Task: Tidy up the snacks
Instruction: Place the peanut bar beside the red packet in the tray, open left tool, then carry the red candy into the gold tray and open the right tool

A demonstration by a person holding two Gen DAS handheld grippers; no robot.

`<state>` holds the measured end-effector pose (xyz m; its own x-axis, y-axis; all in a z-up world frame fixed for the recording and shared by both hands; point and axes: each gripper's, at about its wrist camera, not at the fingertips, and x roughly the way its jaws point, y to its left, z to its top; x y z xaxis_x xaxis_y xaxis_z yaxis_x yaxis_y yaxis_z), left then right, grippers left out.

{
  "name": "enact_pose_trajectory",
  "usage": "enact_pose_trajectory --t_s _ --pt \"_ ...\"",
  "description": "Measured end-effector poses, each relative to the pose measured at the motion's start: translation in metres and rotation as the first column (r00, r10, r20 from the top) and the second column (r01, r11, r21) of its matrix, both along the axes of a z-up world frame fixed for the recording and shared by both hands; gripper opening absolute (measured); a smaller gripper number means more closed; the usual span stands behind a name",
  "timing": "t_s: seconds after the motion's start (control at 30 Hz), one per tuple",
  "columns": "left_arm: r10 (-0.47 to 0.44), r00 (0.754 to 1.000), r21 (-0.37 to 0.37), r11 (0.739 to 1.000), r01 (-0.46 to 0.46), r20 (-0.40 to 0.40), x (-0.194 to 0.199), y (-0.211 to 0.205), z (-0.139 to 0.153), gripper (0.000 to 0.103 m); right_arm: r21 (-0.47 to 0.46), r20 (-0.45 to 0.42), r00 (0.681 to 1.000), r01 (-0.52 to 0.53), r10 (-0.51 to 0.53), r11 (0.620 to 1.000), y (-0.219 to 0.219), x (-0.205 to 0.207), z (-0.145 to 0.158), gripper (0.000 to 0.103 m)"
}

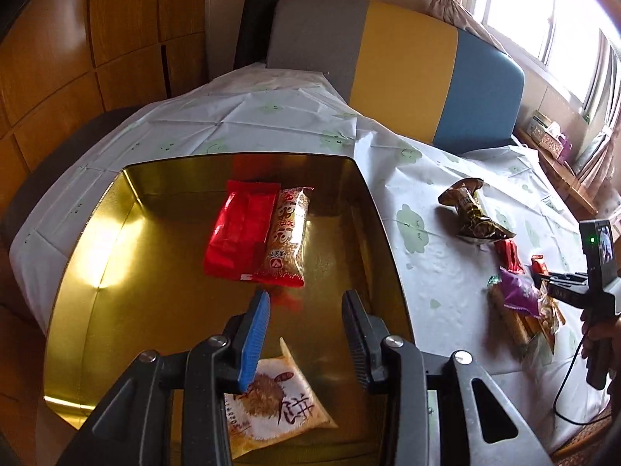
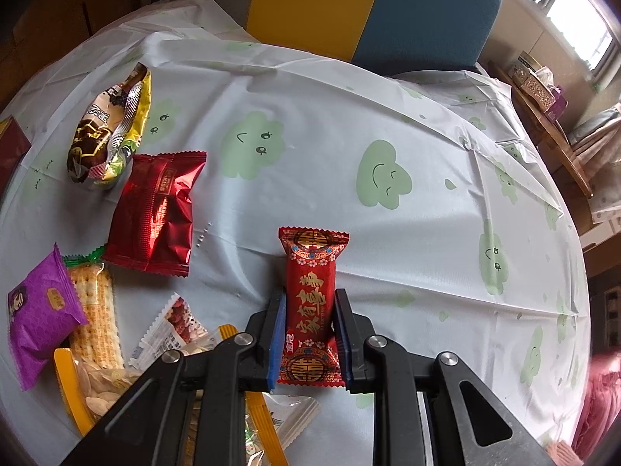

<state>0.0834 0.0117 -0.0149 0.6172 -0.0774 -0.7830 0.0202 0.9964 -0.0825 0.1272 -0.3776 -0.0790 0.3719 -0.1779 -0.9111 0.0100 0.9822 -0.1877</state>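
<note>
A gold tin [image 1: 97, 256] stands on the table. In it lie a red packet [image 1: 236, 229], a clear sesame bar packet [image 1: 287, 233] and a white-and-orange packet [image 1: 271, 400]. My left gripper [image 1: 306, 303] is open and empty above the tin. My right gripper [image 2: 308, 303] is shut on a red candy bar with gold characters [image 2: 310, 299], held just above the tablecloth. Loose snacks lie at its left: a dark red packet [image 2: 155, 209], a brown-and-yellow wrapper [image 2: 108, 128], a purple packet [image 2: 39, 310], a cracker pack [image 2: 97, 310] and a seed bag [image 2: 101, 384].
The round table carries a white cloth with green cloud faces [image 2: 380, 174]. A grey, yellow and blue sofa back [image 1: 388, 62] stands behind it. A wooden shelf with tissue boxes [image 2: 539, 85] is at the right. The right gripper also shows in the left wrist view [image 1: 559, 283].
</note>
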Motion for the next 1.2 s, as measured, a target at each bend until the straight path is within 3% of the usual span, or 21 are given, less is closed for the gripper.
enact_pose_trajectory --t_s 0.4,0.7,0.8,1.0,1.1,1.2 --pt "0.018 1.000 0.019 1.000 -0.018 -0.002 -0.019 0.012 0.000 0.039 0.041 0.002 0.999 0.046 -0.047 0.998 -0.010 0.002 0.007 0.022" --pt "0.056 0.998 0.009 0.998 -0.056 0.006 -0.025 0.030 -0.002 0.039 0.076 0.079 0.988 0.123 -0.129 0.989 -0.028 0.000 0.024 0.022" --pt "0.070 0.997 0.005 0.998 -0.070 0.011 -0.025 0.037 -0.001 0.039 0.140 0.122 0.980 0.141 -0.159 0.980 -0.032 -0.004 0.039 0.022" --pt "0.123 0.992 0.002 0.992 -0.123 0.017 -0.023 0.059 -0.005 0.039 0.225 0.158 0.986 0.005 -0.042 0.974 0.015 -0.013 0.074 0.022" --pt "0.154 0.988 -0.015 0.988 -0.154 0.017 -0.022 0.069 -0.006 0.039 0.277 0.186 0.980 -0.116 0.065 0.954 0.062 -0.019 0.091 0.022" --pt "0.169 0.985 -0.019 0.986 -0.168 0.024 -0.024 0.076 -0.007 0.039 0.343 0.209 0.961 -0.247 0.183 0.906 0.120 -0.028 0.103 0.022"
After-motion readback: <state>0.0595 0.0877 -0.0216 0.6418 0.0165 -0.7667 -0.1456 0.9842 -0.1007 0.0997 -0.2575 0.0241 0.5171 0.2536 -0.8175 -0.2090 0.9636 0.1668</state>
